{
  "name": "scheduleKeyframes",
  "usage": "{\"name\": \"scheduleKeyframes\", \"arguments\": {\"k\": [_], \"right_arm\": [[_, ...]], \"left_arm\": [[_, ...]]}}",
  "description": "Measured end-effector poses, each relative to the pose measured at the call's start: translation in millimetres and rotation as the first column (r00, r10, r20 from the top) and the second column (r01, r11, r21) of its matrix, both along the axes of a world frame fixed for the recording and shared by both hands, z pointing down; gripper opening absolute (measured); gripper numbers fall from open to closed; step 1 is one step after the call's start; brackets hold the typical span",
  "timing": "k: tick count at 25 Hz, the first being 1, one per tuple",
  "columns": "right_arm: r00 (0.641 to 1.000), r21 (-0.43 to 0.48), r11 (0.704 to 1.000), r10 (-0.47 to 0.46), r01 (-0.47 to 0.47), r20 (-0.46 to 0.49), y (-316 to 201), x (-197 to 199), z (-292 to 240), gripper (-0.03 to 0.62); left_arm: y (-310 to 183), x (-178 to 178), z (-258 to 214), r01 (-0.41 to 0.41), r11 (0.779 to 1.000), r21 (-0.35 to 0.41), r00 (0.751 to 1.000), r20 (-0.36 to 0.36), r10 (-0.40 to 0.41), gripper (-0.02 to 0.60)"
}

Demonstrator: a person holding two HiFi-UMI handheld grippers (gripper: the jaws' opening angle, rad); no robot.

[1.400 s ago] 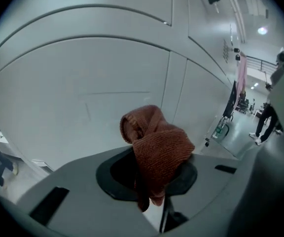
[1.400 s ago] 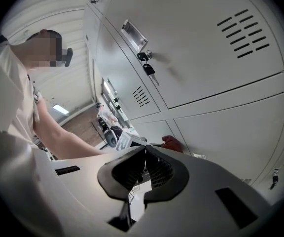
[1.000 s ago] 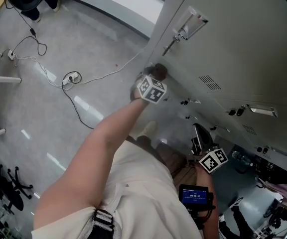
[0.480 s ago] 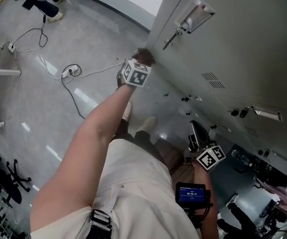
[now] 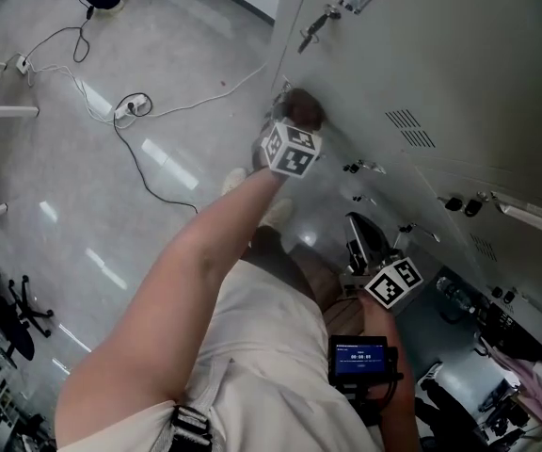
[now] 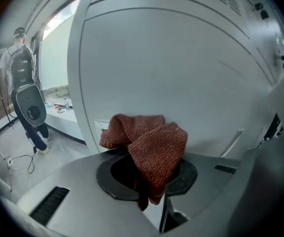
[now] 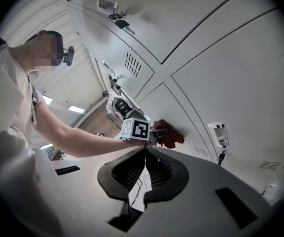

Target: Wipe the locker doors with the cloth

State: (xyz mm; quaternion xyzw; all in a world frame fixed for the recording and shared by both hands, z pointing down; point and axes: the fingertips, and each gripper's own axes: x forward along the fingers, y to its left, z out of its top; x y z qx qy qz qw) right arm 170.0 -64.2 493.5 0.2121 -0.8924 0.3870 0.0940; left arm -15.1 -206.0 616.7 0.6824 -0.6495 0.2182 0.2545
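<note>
- The red-brown knitted cloth point(image 6: 147, 144) is bunched up and lies against a pale grey locker door point(image 6: 181, 58), close to that door's left edge.
- In the head view the cloth point(image 5: 301, 111) sits on the door point(image 5: 459, 64) below the key point(image 5: 310, 34) that hangs from the lock near that same edge.
- The left gripper point(image 6: 149, 174) has its jaws clamped on the cloth. One fold stands up above the black pads and a tail hangs down between them.
- The person's bare left arm point(image 5: 205, 252) is stretched out to the locker, with the left gripper point(image 5: 294, 125) and its marker cube at the door.
- The right gripper point(image 7: 144, 167) has its jaws together with nothing between them.
- In the head view the right gripper point(image 5: 360, 243) is held low, near the person's waist, well apart from the cloth.
- A small device with a lit blue screen point(image 5: 360, 358) is just below it.
- Vent slots point(image 5: 410, 128) are cut into the door to the right of the cloth.
- Cables point(image 5: 135, 121) run across the shiny grey floor point(image 5: 83, 205) beside the lockers.
- In the left gripper view another person point(image 6: 21, 73) with a backpack stands beyond the locker's left edge.
</note>
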Motion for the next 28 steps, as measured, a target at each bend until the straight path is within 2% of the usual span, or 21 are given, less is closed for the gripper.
{"name": "scheduleKeyframes", "arguments": {"k": [6,10,14,16,18,20,21,25,28], "right_arm": [[0.996,0.006,0.996,-0.086,0.086,0.004,0.0,2.1,10.3,0.018],[0.995,-0.012,0.995,-0.101,0.101,-0.007,-0.7,12.4,17.8,0.018],[0.991,-0.038,0.991,-0.129,0.128,-0.028,0.7,15.4,30.6,0.018],[0.989,-0.047,0.988,-0.145,0.144,-0.027,1.5,11.1,34.4,0.018],[0.987,-0.052,0.986,-0.158,0.157,-0.021,0.0,3.6,37.4,0.018],[0.983,-0.053,0.982,-0.182,0.181,-0.019,-0.4,-4.1,40.1,0.018],[0.980,-0.053,0.979,-0.196,0.195,-0.021,0.1,-7.3,41.7,0.018],[0.971,-0.061,0.970,-0.236,0.233,-0.034,2.1,-16.8,49.0,0.018],[0.966,-0.072,0.966,-0.253,0.249,-0.048,6.2,-21.4,57.1,0.018]], "left_arm": [[9.0,91.5,10.8,-0.136,0.991,0.006,0.988,-0.068,0.136,0.069],[17.9,141.5,29.1,-0.204,0.979,-0.017,0.964,-0.174,0.198,0.069],[17.5,161.2,43.0,-0.236,0.971,-0.041,0.930,-0.298,0.213,0.069],[16.3,147.6,43.8,-0.181,0.983,-0.031,0.938,-0.307,0.163,0.069],[12.5,111.3,48.6,-0.028,0.999,-0.035,0.943,-0.334,0.015,0.069],[7.1,66.8,55.3,0.111,0.992,-0.060,0.928,-0.351,-0.125,0.069],[4.7,46.4,57.5,0.143,0.987,-0.071,0.928,-0.338,-0.158,0.069],[-1.6,-21.0,59.1,0.191,0.978,-0.077,0.941,-0.268,-0.205,0.069],[-8.8,-60.7,53.7,0.228,0.972,-0.050,0.932,-0.278,-0.233,0.069]]}}
